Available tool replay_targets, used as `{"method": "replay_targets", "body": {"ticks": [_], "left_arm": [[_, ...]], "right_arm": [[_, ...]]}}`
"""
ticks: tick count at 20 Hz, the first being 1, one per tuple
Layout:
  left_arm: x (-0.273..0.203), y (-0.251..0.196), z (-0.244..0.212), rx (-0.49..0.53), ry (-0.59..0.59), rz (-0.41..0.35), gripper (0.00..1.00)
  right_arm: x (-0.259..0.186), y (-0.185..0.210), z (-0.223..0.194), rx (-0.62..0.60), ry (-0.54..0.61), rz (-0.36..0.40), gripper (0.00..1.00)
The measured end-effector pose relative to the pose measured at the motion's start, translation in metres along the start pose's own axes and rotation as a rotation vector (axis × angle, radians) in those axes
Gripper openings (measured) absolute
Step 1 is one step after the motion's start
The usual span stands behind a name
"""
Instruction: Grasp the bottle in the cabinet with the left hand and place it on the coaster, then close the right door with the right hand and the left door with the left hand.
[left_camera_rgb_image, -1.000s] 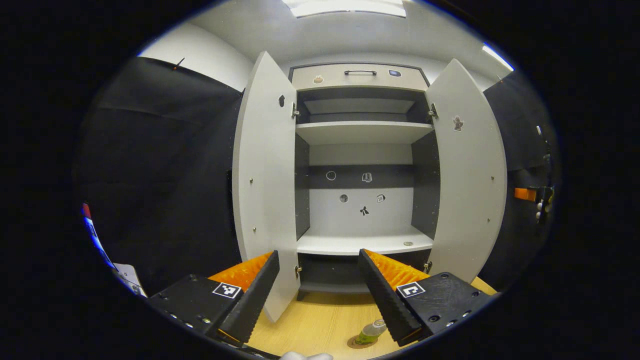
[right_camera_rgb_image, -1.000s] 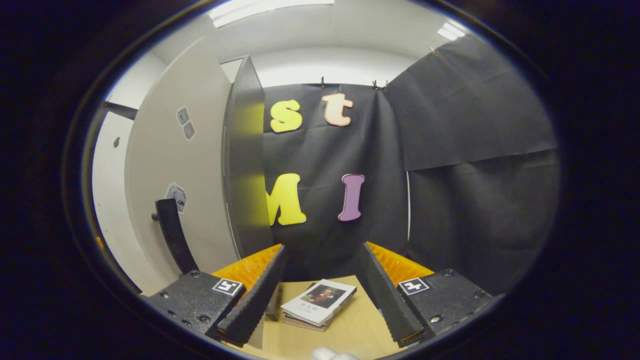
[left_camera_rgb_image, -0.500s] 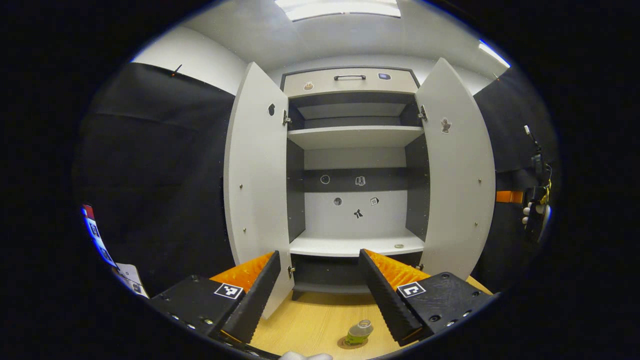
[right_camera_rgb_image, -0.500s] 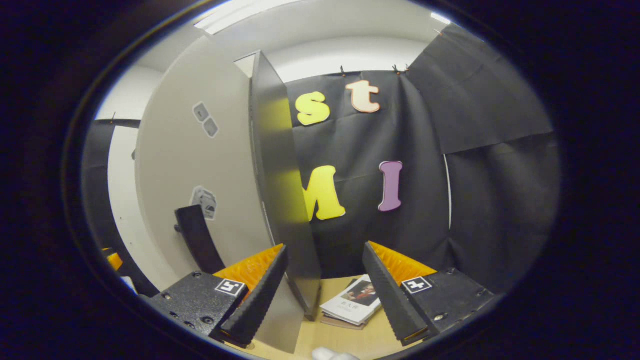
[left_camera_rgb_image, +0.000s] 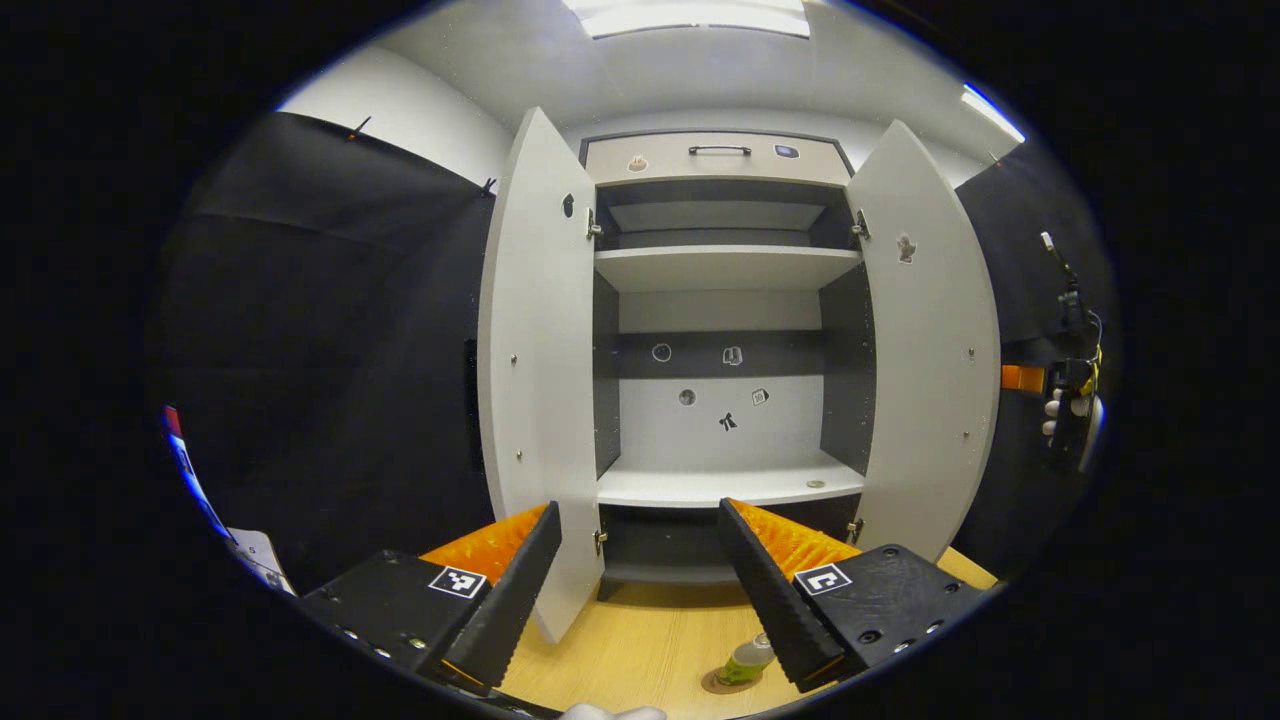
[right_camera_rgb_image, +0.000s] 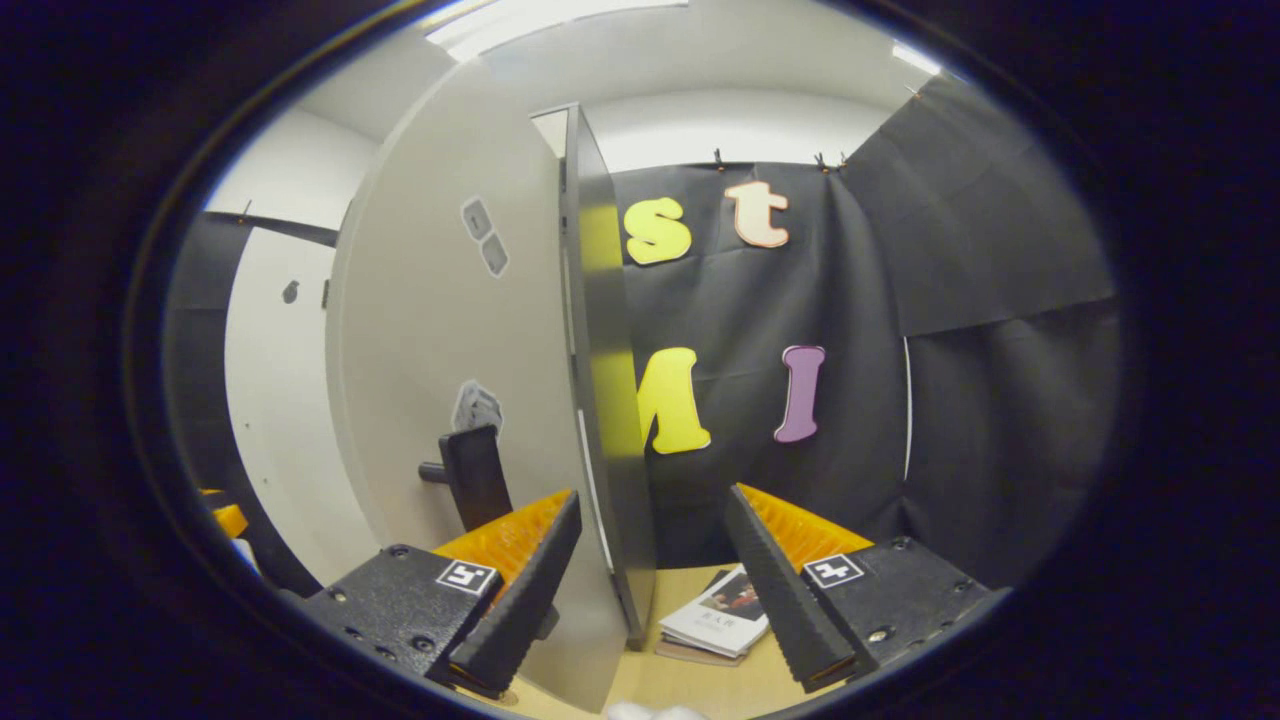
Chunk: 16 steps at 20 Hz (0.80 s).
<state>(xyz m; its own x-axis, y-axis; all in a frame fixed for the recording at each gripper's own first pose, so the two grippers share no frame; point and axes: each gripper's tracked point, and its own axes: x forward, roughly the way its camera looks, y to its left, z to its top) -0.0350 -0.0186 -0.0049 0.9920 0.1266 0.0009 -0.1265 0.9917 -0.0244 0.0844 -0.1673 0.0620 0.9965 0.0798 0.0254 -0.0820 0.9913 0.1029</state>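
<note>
The bottle (left_camera_rgb_image: 745, 660) stood on the coaster (left_camera_rgb_image: 725, 684) on the table (left_camera_rgb_image: 640, 645), in front of the cabinet (left_camera_rgb_image: 722, 330), low in the left gripper view; the near finger of the left gripper (left_camera_rgb_image: 640, 590) covered its right side, so its cap and much of its body were hard to make out. That gripper hung in front of the cabinet with its fingers spread wide and nothing between them. Both doors stood open: the left door (left_camera_rgb_image: 540, 350) and the right door (left_camera_rgb_image: 925, 340) flanked bare shelves, with a small round thing (left_camera_rgb_image: 816, 484), too small to identify, on the lower shelf. At the far right edge of the same view a hand (left_camera_rgb_image: 1058, 415) held the other gripper beyond the right door, small and partly cut off. In the right gripper view the right gripper (right_camera_rgb_image: 650, 590) straddled the free edge of the right door (right_camera_rgb_image: 450, 380), one finger on each side, jaws wide apart; whether either finger touched the panel could not be told. The door's handle (right_camera_rgb_image: 470, 480) showed just above the left finger, partly hidden by it. Past the edge a book (right_camera_rgb_image: 715, 625) lay on the table, its corner behind the other finger.
</note>
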Motion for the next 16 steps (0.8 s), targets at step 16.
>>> {"method": "replay_targets", "body": {"ticks": [16], "left_arm": [[0.019,0.060,-0.011,-0.025,0.008,-0.066,0.97]], "right_arm": [[0.012,0.162,-0.039,-0.055,0.077,0.165,0.98]]}}
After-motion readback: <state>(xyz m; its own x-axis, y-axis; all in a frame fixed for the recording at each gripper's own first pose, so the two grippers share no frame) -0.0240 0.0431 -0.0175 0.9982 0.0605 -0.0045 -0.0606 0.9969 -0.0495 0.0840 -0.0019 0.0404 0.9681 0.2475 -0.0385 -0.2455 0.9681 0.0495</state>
